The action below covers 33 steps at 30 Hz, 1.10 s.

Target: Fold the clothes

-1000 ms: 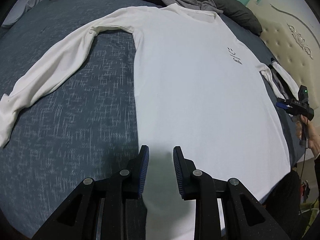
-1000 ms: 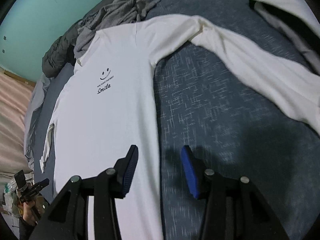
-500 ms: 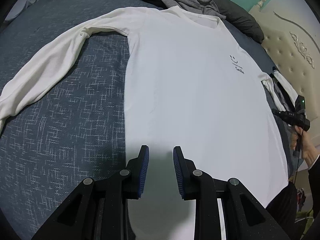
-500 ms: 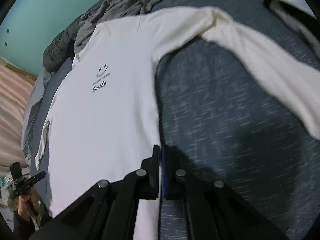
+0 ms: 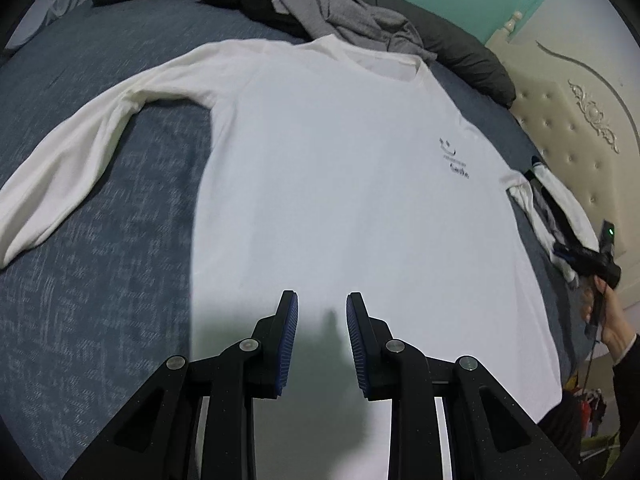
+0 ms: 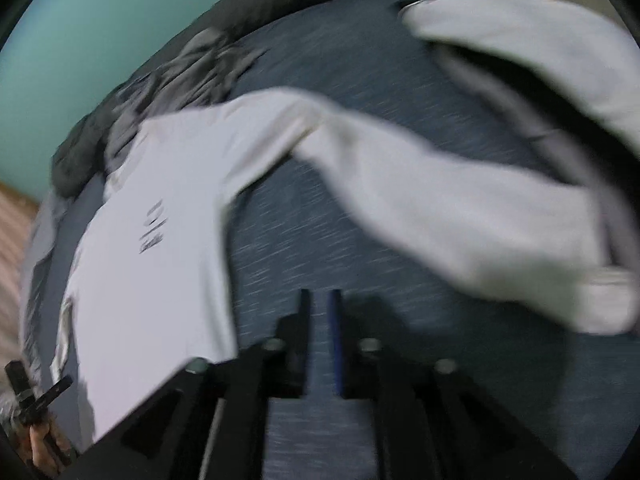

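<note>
Shirt (image 5: 340, 184): white, long-sleeved, lay front up and spread flat on the bed, collar toward the far pile, small dark smile print on the chest; no fold showed in body or sleeves.
Sleeve, one side (image 5: 72, 168): lay out from the shoulder and bent toward the near edge, flat on the cover.
Sleeve, other side (image 6: 460, 208): stretched out over the cover in the right wrist view, cuff near a second pale garment (image 6: 540, 48); that view was blurred, so details were unsure.
Left gripper (image 5: 322, 340): hovered over the hem area of the shirt, jaws parted, nothing between them; judged placed for a hold on the lower cloth.
Right gripper (image 6: 319, 332): sat over bare cover just beside the shirt's side edge, jaws nearly together with a narrow gap, no cloth seen in them; whether fully closed, cannot tell through the blur.
Stage: a flat, unfolded shirt with both tools at its lower part fits a garment laid out ready for folding.
Surface: bedcover (image 5: 100, 280), blue-grey, flecked weave, soft, so cloth would likely drag a little.
Far pile: grey clothes (image 5: 352, 20) heaped on a dark duvet (image 5: 460, 56).
Room: teal wall (image 6: 100, 20); cream tufted headboard (image 5: 568, 128) with carved ornament.
</note>
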Motion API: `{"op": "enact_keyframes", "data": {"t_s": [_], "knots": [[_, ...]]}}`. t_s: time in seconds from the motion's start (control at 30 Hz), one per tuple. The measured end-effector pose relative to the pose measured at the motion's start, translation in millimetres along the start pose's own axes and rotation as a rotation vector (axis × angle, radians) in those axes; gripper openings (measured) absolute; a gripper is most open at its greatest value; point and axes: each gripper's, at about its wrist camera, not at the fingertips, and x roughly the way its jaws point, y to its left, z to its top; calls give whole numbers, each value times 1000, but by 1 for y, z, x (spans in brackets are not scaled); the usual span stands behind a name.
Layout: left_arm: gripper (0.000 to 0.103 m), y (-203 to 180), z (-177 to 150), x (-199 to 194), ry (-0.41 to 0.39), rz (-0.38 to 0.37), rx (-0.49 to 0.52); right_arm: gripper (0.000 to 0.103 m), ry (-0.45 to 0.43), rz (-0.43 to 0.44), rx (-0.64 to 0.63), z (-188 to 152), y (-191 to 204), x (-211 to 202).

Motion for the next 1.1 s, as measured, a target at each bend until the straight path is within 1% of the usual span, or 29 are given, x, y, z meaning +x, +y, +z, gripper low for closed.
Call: {"op": "enact_keyframes", "data": {"t_s": [0.07,0.1,0.17,0.27,0.37,0.47,0.5,0.57,0.7,0.73,0.87,0.9,0.93,0.97,1.0,1.03,1.07,1.1], "knots": [[32,-3,8,7,-17,-9,3,43,-24,-22,25,3,-12,-12],[34,-7,10,10,-23,-10,7,43,-32,-35,39,3,-20,-19],[34,-16,14,15,-33,-15,14,43,-47,-61,69,2,-36,-34],[34,-28,14,25,-46,-22,27,48,-63,-129,133,-3,-60,-51],[34,-35,11,31,-70,-52,19,49,-66,-205,145,-10,-70,-58],[34,-36,7,36,-100,-82,3,51,-80,-242,169,-16,-78,-61],[35,-37,6,39,-96,-76,12,55,-82,-250,192,-17,-83,-60],[34,-39,5,43,-91,-69,30,57,-88,-252,243,-20,-95,-58],[34,-34,3,46,-89,-70,30,59,-105,-205,307,-23,-106,-47],[35,-32,2,47,-89,-71,25,59,-111,-204,308,-23,-106,-45],[35,-26,1,49,-89,-66,17,58,-156,-215,245,-23,-94,-49],[35,-25,0,49,-90,-66,14,52,-167,-218,229,-23,-91,-50],[35,-25,0,49,-90,-66,14,43,-178,-221,213,-23,-88,-51],[35,-25,-1,49,-90,-64,17,24,-189,-224,197,-23,-85,-52],[35,-24,-1,49,-91,-62,19,19,-201,-227,181,-23,-82,-53],[35,-23,-1,49,-91,-60,21,18,-212,-230,165,-23,-79,-54],[35,-23,0,49,-92,-62,18,12,-223,-232,149,-22,-76,-55],[35,-22,0,49,-93,-64,15,11,-234,-235,133,-22,-73,-56]]}}
